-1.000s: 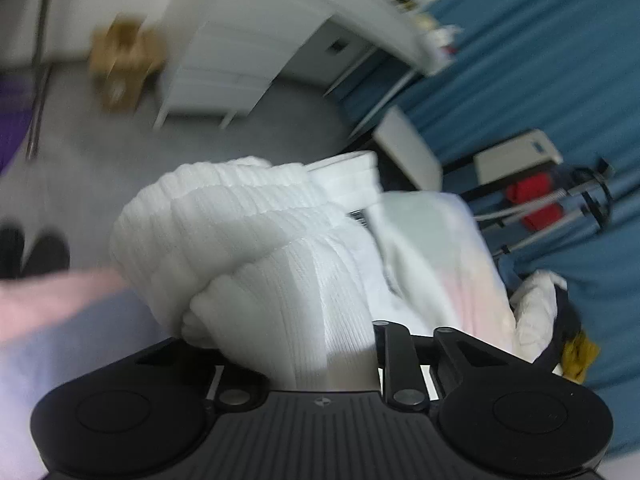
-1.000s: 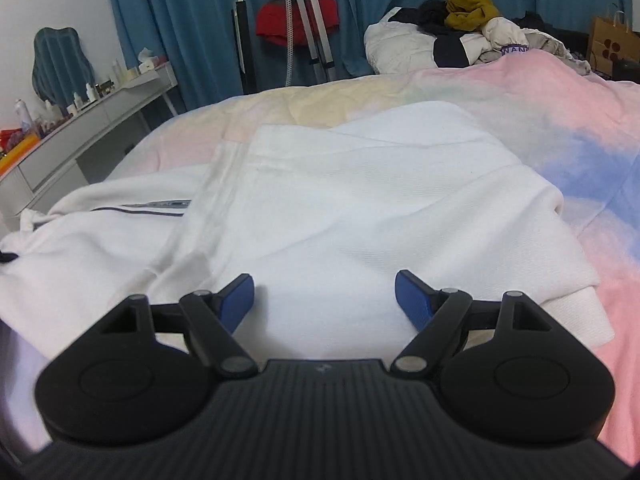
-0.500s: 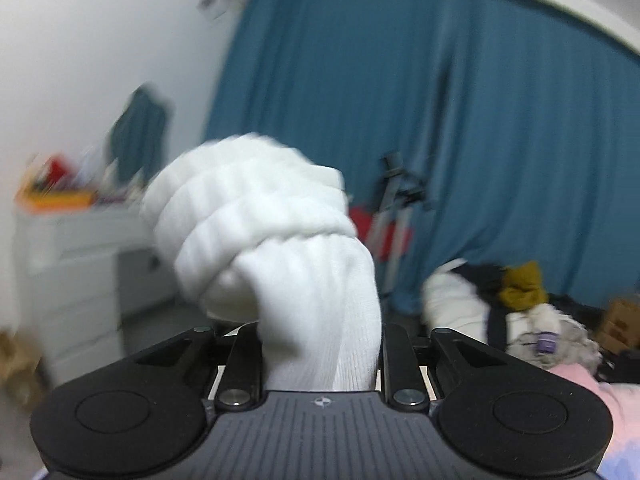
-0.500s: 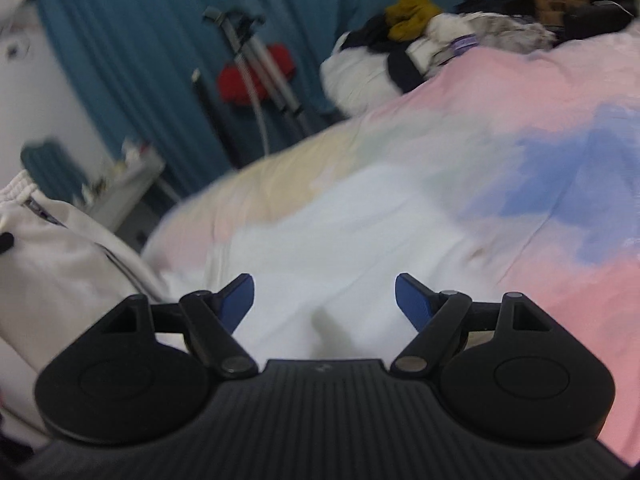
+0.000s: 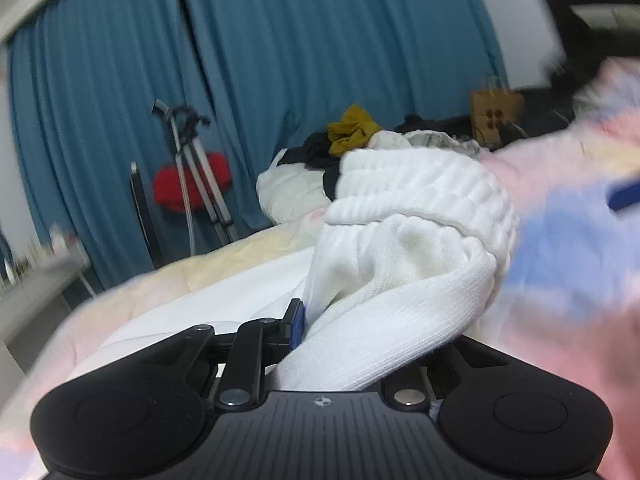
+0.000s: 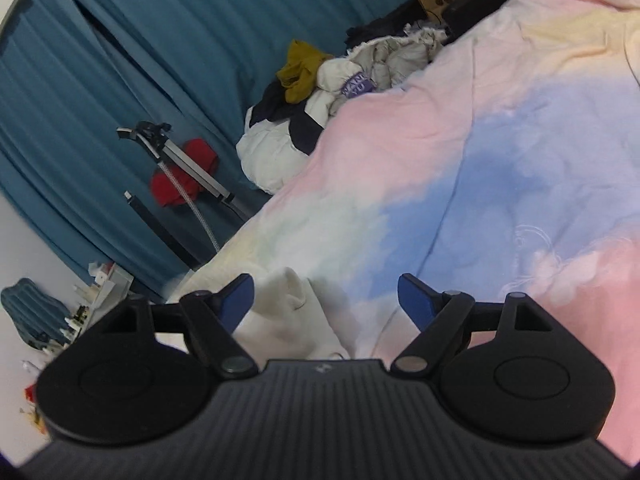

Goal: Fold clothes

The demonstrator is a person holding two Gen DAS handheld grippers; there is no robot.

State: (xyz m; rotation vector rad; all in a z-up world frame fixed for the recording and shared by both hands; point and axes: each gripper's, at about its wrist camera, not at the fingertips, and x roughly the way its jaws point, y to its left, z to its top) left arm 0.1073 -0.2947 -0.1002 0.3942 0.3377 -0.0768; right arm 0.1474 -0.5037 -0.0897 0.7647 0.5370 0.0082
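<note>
Left wrist view shows the left gripper clamped on a bunched white knit garment; its ribbed hem or cuff is rolled up in front of the lens, and the rest trails down onto the bed, where more white cloth lies flat just beyond the blue pad; the picture is blurred at the edges, so I cannot tell how much of the garment is lifted. From the right wrist view, the right gripper stands with its fingers well apart and nothing between them, hovering above the pastel bedcover; a rumpled white edge of cloth lies just below its left finger. At the far corner of the bed a pile of mixed clothes sits loose and unfolded. As for progress, I would judge the white garment not yet folded; it is gathered in a wad, not laid in neat layers; whether this is a fold being carried over or a piece being lifted to spread out, the pictures do not settle; the far pile, to my eye, remains to be dealt with.
</note>
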